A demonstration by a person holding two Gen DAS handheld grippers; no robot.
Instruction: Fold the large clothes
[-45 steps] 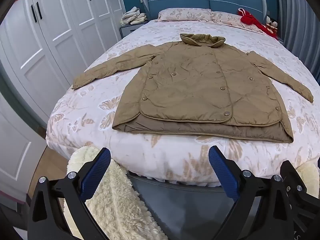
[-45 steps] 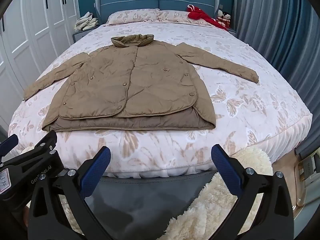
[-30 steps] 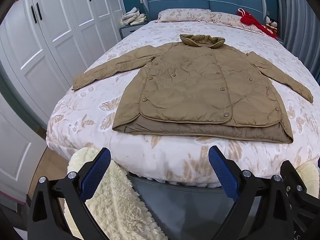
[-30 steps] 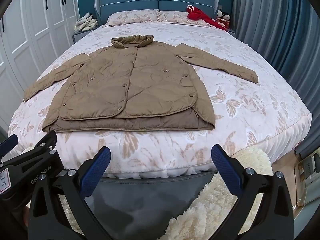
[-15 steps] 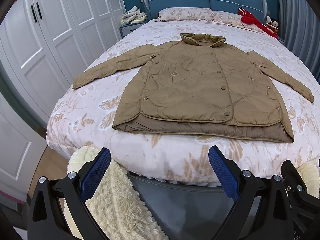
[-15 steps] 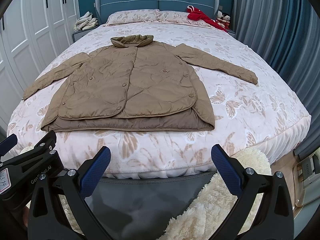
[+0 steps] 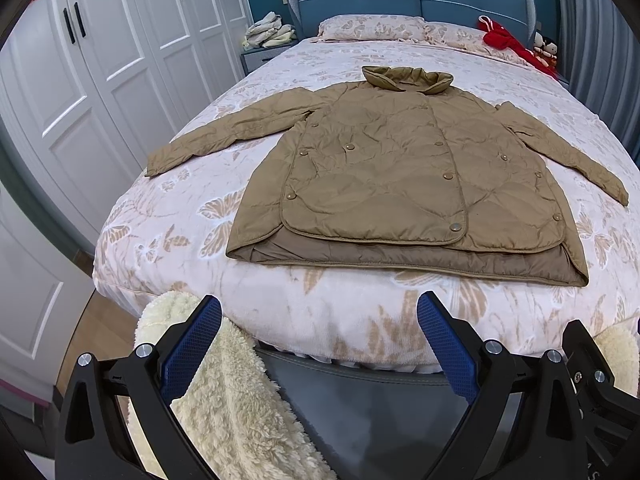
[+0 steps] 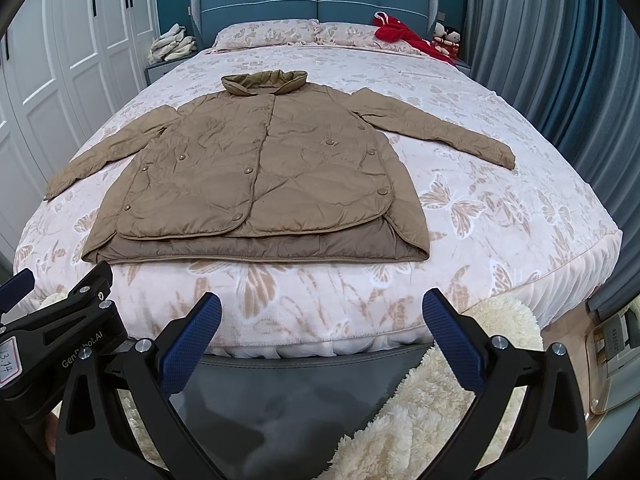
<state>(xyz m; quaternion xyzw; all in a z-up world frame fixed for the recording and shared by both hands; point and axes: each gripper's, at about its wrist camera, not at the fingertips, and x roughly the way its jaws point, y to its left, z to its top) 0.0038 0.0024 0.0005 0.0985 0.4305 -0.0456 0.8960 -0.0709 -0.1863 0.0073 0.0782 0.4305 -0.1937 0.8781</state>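
Note:
A tan quilted jacket [image 7: 400, 176] lies flat, front up, on the bed [image 7: 168, 216], collar toward the headboard, both sleeves spread out to the sides. It also shows in the right wrist view [image 8: 264, 176]. My left gripper [image 7: 319, 342] is open and empty, held off the foot of the bed, short of the jacket's hem. My right gripper [image 8: 322, 340] is open and empty too, at the same distance, beside the left gripper's body [image 8: 60, 332].
Cream fluffy rugs [image 7: 224, 392] [image 8: 440, 392] lie on the floor by the bed's foot. White wardrobes [image 7: 100, 60] stand on the left, blue curtains [image 8: 560, 60] on the right. Pillows [image 8: 272, 32], a red garment [image 8: 404, 38] and a nightstand with folded cloths [image 7: 268, 36] are at the head.

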